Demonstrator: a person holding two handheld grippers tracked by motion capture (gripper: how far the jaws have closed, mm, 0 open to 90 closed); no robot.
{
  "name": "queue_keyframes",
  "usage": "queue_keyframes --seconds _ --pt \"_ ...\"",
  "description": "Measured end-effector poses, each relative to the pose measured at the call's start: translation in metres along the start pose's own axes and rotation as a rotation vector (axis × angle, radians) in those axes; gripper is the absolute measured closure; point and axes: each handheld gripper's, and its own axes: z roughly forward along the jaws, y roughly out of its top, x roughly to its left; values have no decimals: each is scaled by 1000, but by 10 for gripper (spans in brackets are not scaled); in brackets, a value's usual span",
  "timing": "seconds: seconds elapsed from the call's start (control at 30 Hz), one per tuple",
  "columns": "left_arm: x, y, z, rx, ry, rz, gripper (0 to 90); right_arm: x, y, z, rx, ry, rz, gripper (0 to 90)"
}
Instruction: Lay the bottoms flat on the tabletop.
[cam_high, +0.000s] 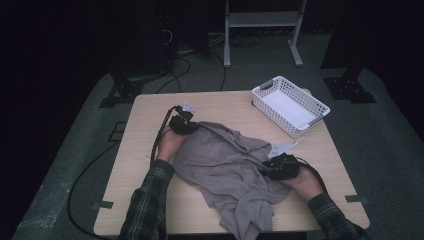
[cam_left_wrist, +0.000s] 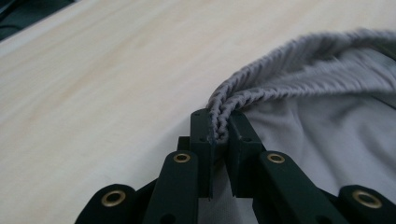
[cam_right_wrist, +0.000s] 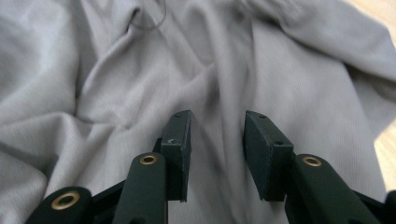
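Observation:
A grey garment lies crumpled across the middle of the wooden table, one end hanging over the near edge. My left gripper sits at the garment's far left corner. In the left gripper view its jaws are shut on the ribbed hem, which bunches up between the pads at the gripper's tip. My right gripper rests on the garment's right side. In the right gripper view its jaws stand apart over the grey cloth, and the gap at its tip shows nothing pinched.
A white slotted basket stands at the table's far right corner. Black cables trail off the table's left side onto the floor. A metal frame stand and dark equipment stand behind the table.

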Motion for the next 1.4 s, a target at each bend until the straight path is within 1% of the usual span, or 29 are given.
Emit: queue_keyframes --seconds 0.03,0.1,0.13,0.2,0.23,0.27,0.3,0.33,0.37,0.4,0.43,0.47,0.5,0.57,0.63,0.7,0.73,0.8,0.83,0.87,0.9,0.93,1.0,1.13,1.17,1.2,1.27,1.33,1.4 --pt "3 1 2 0 7 -8 825 0 -1 1 7 0 -2 610" --pt "9 2 8 16 32 -34 821 -1 -2 1 4 6 5 609" --pt "13 1 11 40 55 -41 804 -1 -2 1 3 6 7 610" --pt "17 -4 19 71 77 -69 749 -2 -3 1 2 7 9 610" --pt "18 -6 21 80 87 -80 698 -2 -3 1 1 6 9 609" --pt "19 -8 21 83 112 -81 643 -2 -3 1 3 5 8 610" --pt "19 -10 20 70 125 -90 595 -2 -3 0 2 4 6 609" --pt "20 -12 18 45 125 -106 564 -2 -3 0 1 4 4 610" --pt "20 -13 14 24 122 -121 514 -1 -3 0 1 3 3 610" --pt "20 -15 10 -3 110 -130 508 -1 -3 0 1 2 0 610" --pt "19 -17 6 -21 101 -127 510 -1 -3 0 0 0 -1 610" --pt "18 -19 3 -24 97 -122 519 -1 -2 0 -3 0 0 610" --pt "15 -21 -2 -25 79 -107 542 -1 -2 -1 -5 1 1 610" --pt "10 -25 -7 -19 58 -78 619 0 0 -2 -13 -1 0 619" --pt "2 -29 -12 -13 24 -55 695 0 2 -3 -25 1 4 655" --pt "-7 -35 -17 -3 3 -25 792 -1 6 -6 -46 0 6 734" --pt "-11 -38 -19 11 -8 -8 822 -1 8 -7 -54 -3 7 784" --pt "-19 -45 -22 21 -33 5 878 0 13 -8 -71 -9 4 860" --pt "-24 -49 -23 21 -44 7 884 0 16 -8 -76 -12 5 885" --pt "-26 -51 -24 24 -53 10 888 0 20 -8 -81 -15 1 891" --pt "-29 -54 -25 19 -62 3 889 0 22 -7 -83 -12 3 891" --pt "-31 -57 -25 27 -63 14 888 0 25 -6 -88 -8 6 892" --pt "-34 -62 -25 27 -62 21 886 -2 32 -5 -102 -8 7 892" --pt "-34 -73 -19 34 -78 2 874 -7 45 0 -132 -6 20 892" --pt "-34 -75 -19 18 -83 -2 872 -8 49 2 -135 -3 23 892" --pt "-33 -74 -19 22 -87 -1 872 -8 52 5 -134 -3 21 892" --pt "-34 -74 -20 25 -81 14 869 -9 58 10 -132 1 17 892" --pt "-36 -77 -20 9 -72 21 869 -8 63 16 -125 4 11 892" --pt "-35 -78 -20 1 -77 5 869 -7 66 23 -114 6 9 892"
